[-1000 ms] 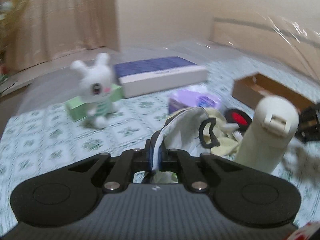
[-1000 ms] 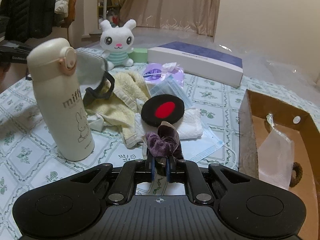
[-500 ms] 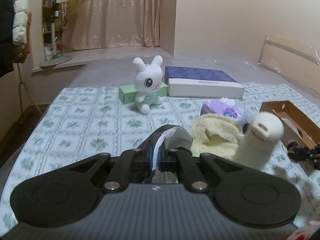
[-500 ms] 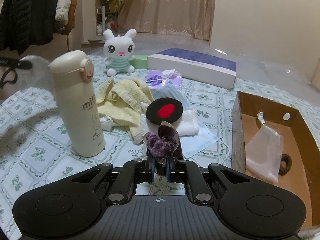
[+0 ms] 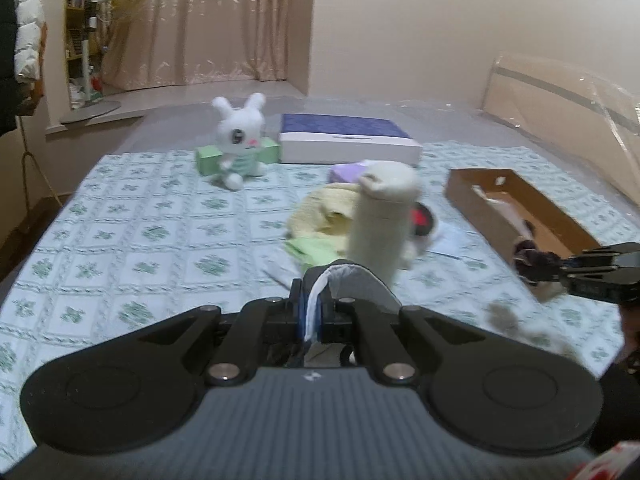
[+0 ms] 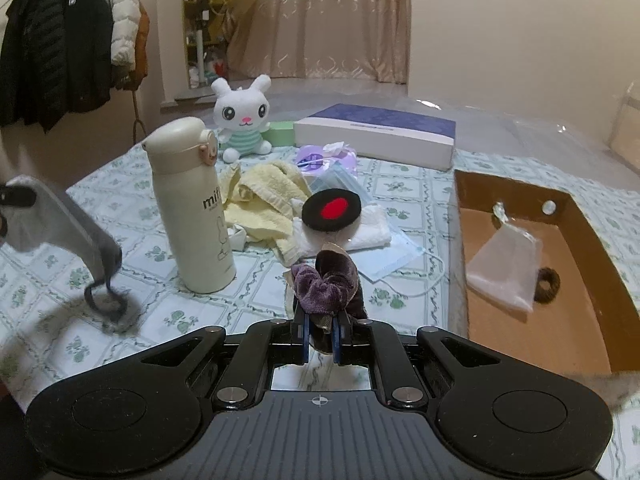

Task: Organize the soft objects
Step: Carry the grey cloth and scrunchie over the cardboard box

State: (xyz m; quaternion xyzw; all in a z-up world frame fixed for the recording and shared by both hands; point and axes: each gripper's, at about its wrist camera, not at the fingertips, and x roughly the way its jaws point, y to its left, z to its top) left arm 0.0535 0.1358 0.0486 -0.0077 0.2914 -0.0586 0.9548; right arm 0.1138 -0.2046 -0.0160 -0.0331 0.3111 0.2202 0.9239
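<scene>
Tongs angled down: left tongs (image 5: 314, 316) clamp grey mask (image 5: 352, 280); right tongs (image 6: 320, 340) clamp purple scrunchie (image 6: 326, 284).

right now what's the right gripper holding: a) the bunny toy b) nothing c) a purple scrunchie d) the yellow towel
c: the right gripper is shut on a purple scrunchie, which bunches up between its jaws, while the yellow towel lies on the table and the bunny toy sits at the far end.
</scene>
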